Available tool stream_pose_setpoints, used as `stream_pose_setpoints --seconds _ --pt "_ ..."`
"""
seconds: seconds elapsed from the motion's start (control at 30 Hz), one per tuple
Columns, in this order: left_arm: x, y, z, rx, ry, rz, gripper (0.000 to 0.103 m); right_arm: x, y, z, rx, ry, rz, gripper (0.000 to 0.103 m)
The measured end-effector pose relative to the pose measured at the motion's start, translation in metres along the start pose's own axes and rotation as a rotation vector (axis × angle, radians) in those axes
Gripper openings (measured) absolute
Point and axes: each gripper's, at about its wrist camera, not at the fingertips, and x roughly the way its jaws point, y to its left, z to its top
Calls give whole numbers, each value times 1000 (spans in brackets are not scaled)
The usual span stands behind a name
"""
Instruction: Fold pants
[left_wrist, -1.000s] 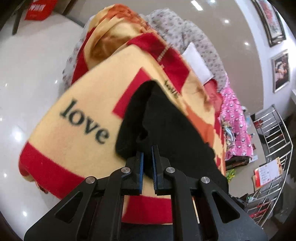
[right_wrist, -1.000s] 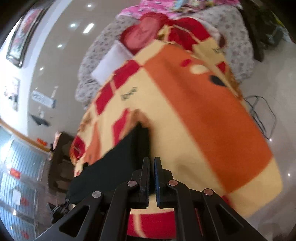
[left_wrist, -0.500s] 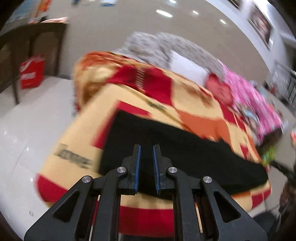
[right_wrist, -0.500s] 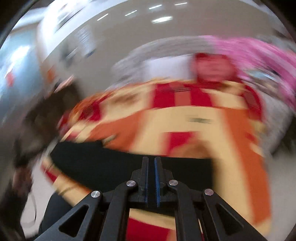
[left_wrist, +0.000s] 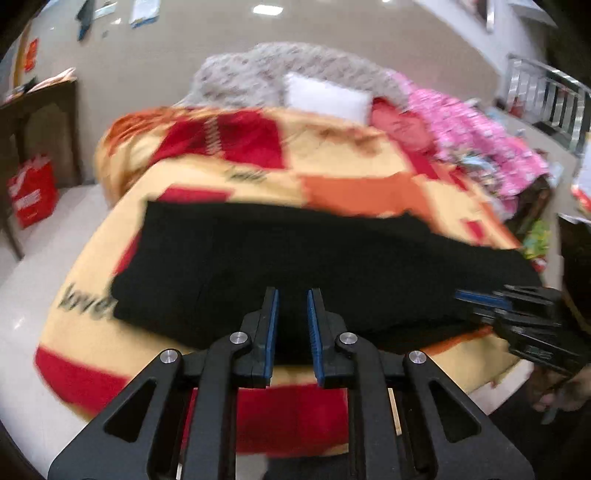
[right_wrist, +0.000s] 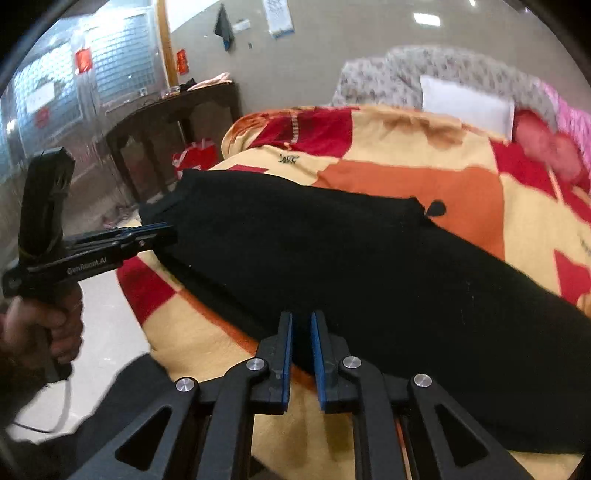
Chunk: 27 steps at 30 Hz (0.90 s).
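The black pants (left_wrist: 295, 254) lie flat as one long strip across the yellow, red and orange blanket (left_wrist: 351, 155) on the bed; they also show in the right wrist view (right_wrist: 332, 258). My left gripper (left_wrist: 291, 295) sits at the near edge of the pants near their left end, jaws slightly apart with nothing between them. It also shows in the right wrist view (right_wrist: 162, 230). My right gripper (right_wrist: 301, 319) sits at the near edge of the pants, jaws slightly apart and empty. It also shows in the left wrist view (left_wrist: 465, 302), at the pants' right end.
A white pillow (left_wrist: 327, 98) and grey patterned bedding (left_wrist: 258, 70) lie at the head of the bed, a pink quilt (left_wrist: 480, 136) to the right. A dark wooden table (right_wrist: 173, 122) and a red bag (left_wrist: 31, 192) stand left of the bed on white floor.
The pants, bunched and held up a second ago, now lie spread flat on the blanket. Both grippers have let go, opened a little and drawn back to the near edge.
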Motion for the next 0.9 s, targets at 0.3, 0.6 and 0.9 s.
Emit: stream_pose_setpoints --seconds 0.3,0.6,0.9 --pt "35 -50 -15 166 142 -141 17 3 29 -21 -95 -58 -75 23" --pt "46 9 45 -98 37 56 17 20 -12 66 8 -95 -47 24" --pt "61 50 25 -233 82 13 16 68 -75 81 210 72 50 7"
